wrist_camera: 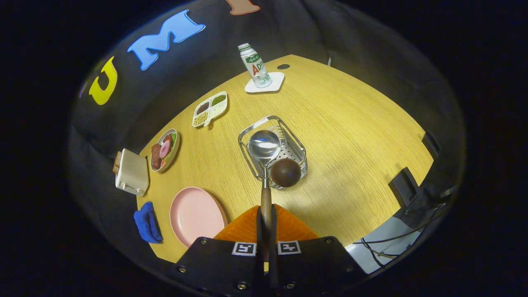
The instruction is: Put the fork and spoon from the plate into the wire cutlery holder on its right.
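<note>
My gripper is shut on the wooden handle of the spoon. The spoon points forward from the fingers, and its shiny metal bowl hangs above the near left part of the wire cutlery holder. A rounded brown wooden handle end stands up out of the holder, right of the spoon's neck; whatever is below it is hidden. The pink plate lies on the table left of the fingers with nothing on it.
On the wooden table: a blue cloth and a cream toaster at the left edge, a bowl of food, a divided snack tray, and a bottle on a white coaster far back. Black boxes and cables sit at the right edge.
</note>
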The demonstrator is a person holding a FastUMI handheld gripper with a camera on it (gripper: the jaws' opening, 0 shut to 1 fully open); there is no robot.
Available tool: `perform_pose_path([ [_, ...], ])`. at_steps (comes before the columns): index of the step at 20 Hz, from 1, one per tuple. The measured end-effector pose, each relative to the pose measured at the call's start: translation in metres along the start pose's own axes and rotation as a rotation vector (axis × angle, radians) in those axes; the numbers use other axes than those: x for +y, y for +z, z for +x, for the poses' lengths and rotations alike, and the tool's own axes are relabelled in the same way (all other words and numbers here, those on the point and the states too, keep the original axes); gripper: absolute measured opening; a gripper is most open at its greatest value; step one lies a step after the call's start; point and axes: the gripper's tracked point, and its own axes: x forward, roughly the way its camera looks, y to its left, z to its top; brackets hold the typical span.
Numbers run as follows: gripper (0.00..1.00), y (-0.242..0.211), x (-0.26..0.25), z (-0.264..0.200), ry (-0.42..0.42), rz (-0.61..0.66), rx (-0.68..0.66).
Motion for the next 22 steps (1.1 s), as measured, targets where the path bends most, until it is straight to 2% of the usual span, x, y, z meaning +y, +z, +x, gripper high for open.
perform_pose_path([
  [4, 0.06, 0.006, 0.0, -0.001, 0.001, 0.012, -0.018],
  [5, 0.1, 0.01, 0.001, -0.004, 0.005, 0.011, -0.029],
  [8, 0.12, 0.021, 0.006, -0.006, 0.023, 0.005, -0.065],
  [9, 0.17, 0.024, 0.008, -0.006, 0.022, 0.002, -0.078],
  [14, 0.21, 0.026, 0.01, -0.01, 0.027, 0.001, -0.091],
  [17, 0.61, 0.026, 0.012, -0.012, 0.034, -0.012, -0.103],
  [20, 0.9, 0.025, 0.015, -0.01, 0.04, -0.018, -0.11],
  [21, 0.99, 0.024, 0.014, -0.01, 0.036, -0.026, -0.113],
  [22, 0.98, 0.024, 0.013, -0.011, 0.03, -0.035, -0.115],
])
